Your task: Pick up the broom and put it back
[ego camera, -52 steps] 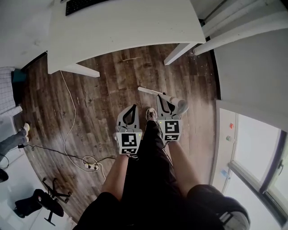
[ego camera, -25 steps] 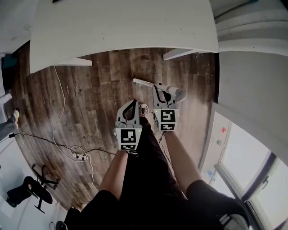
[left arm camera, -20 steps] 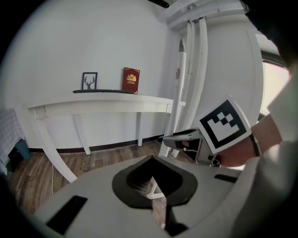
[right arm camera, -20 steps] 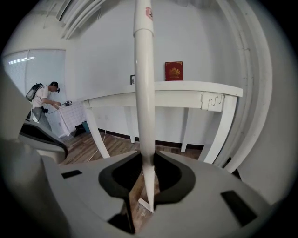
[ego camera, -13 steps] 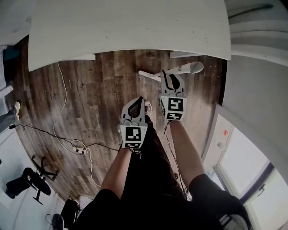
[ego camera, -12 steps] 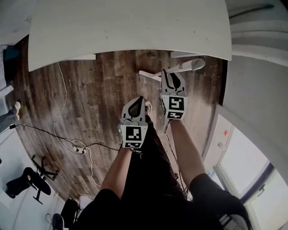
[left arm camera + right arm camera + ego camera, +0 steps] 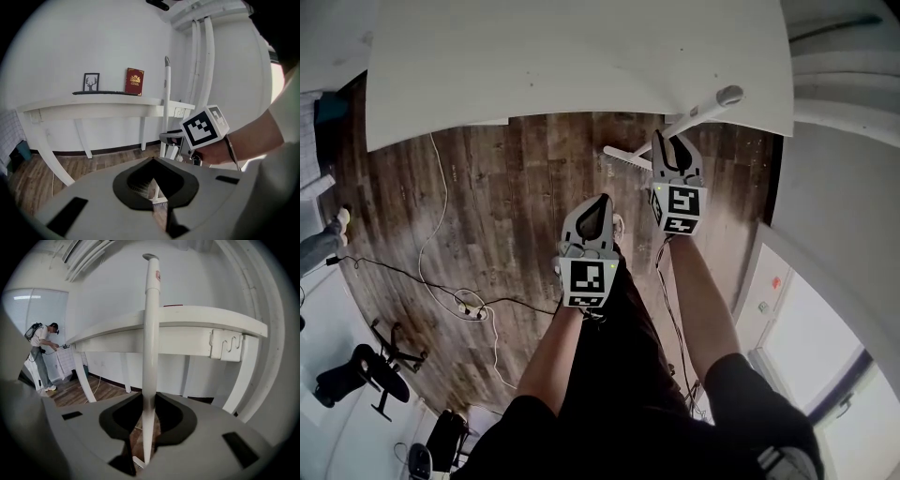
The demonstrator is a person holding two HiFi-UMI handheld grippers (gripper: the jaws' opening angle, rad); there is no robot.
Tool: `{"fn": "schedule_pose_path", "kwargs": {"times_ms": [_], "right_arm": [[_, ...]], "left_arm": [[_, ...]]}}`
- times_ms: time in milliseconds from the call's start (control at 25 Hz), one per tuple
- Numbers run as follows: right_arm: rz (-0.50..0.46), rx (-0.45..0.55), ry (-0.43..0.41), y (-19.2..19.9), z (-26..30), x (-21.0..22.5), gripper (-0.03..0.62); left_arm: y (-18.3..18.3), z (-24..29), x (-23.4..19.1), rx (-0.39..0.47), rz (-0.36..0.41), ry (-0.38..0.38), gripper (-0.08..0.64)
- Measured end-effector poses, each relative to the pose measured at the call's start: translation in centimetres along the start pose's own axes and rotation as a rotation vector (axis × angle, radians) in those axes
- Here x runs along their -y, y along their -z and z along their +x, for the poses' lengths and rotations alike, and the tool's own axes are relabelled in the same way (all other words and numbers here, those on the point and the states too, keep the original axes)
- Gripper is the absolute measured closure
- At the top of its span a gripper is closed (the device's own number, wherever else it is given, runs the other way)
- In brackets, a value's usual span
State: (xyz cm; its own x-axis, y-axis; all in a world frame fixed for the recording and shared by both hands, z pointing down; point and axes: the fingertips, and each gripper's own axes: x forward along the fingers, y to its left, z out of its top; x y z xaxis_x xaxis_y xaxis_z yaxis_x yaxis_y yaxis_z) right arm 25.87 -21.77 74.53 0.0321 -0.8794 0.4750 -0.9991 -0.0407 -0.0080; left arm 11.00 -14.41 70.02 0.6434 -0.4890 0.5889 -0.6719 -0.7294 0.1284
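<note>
The white broom stands nearly upright in my right gripper [image 7: 676, 150], whose jaws are shut on its handle [image 7: 150, 333]. In the head view the handle's top [image 7: 727, 96] shows against the white desk's front edge, and the broom head [image 7: 624, 157] hangs just above the wood floor. From the left gripper view, the handle [image 7: 166, 98] rises beside the desk's right end, with the right gripper [image 7: 174, 138] around it. My left gripper [image 7: 598, 208] is lower and to the left, shut with nothing in it.
The white desk [image 7: 581, 56] fills the top of the head view. A hook bracket [image 7: 227, 345] is on its right end, and white wall pipes [image 7: 200, 70] are beyond. A red book [image 7: 134, 81] and a framed picture [image 7: 91, 81] rest on it. A cable [image 7: 441, 225] trails across the floor. A person [image 7: 41, 359] stands far left.
My right gripper has carried the broom farther toward the desk's right end; the handle's top now overlaps the desk edge. The left gripper has followed a little.
</note>
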Motion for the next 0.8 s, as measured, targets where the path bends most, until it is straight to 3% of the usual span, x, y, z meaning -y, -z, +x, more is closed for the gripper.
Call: {"fn": "schedule_pose_path", "kwargs": {"times_ms": [480, 800], "right_arm": [[-0.077, -0.031, -0.024, -0.1, 0.0, -0.3, 0.447], [-0.06, -0.04, 0.005, 0.6, -1.3, 0.3, 0.42]], "left_arm": [[-0.2, -0.5, 0.6, 0.002, 0.008, 0.007, 0.56], [-0.2, -1.6, 0.7, 0.008, 0.023, 0.011, 0.56]]}}
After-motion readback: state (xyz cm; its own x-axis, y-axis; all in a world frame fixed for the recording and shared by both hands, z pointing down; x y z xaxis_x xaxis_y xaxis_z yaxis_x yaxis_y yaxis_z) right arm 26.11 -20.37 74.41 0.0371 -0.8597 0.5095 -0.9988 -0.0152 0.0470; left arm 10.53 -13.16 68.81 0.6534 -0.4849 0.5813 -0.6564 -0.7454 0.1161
